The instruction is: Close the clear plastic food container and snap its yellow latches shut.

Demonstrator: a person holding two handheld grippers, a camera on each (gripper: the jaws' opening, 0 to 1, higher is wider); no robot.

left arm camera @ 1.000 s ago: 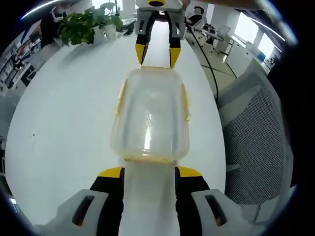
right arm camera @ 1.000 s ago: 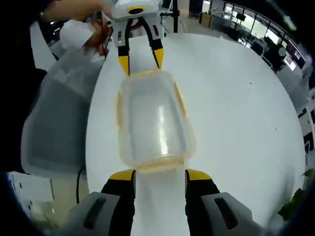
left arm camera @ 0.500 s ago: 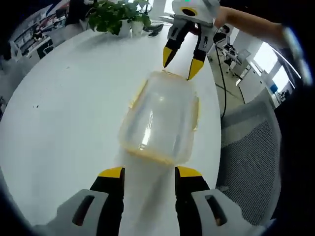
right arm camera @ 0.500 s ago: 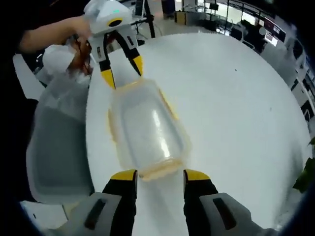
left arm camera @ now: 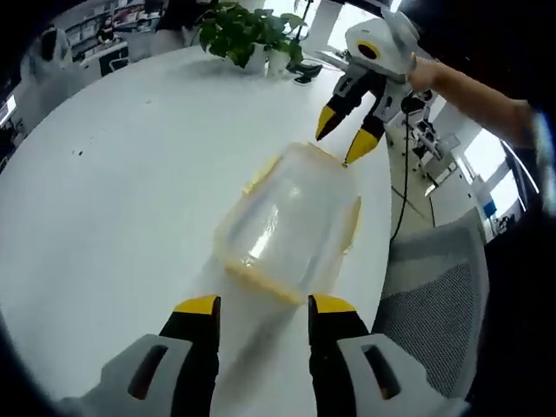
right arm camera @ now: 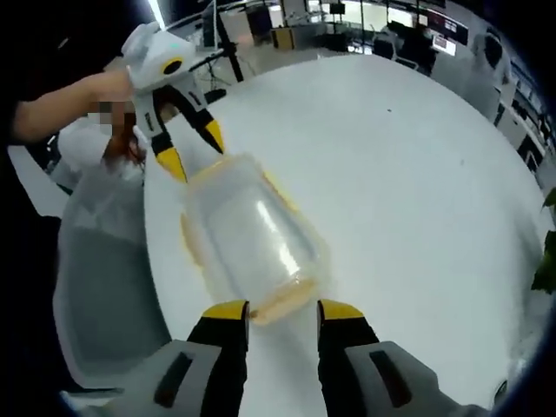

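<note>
Clear container point(left arm camera: 291, 221) w/ yellow rim lies on white desk point(left arm camera: 113, 174), near desk's edge beside a grey mesh chair point(left arm camera: 426, 287). Lid looks on; latch state can't tell, yellow tabs visible along long sides. Long axis runs btwn the two grippers: in left gripper view it goes from near end just ahead of left gripper point(left arm camera: 258, 304) up and rightward to far end at right gripper point(left arm camera: 347, 139); in right gripper view container point(right arm camera: 248, 239) runs from right gripper point(right arm camera: 280, 308) up-left to left gripper point(right arm camera: 193, 149). Left fingers point(left arm camera: 198, 306) spread apart, nothing btwn them, tips just short of container's short end. Right fingers point(right arm camera: 228, 311) likewise apart, holding nothing, tips at or just touching opposite short end, contact unclear. Potted plant point(left arm camera: 248, 30) at far side of desk. Person's arm point(left arm camera: 473, 91) behind right gripper.
</note>
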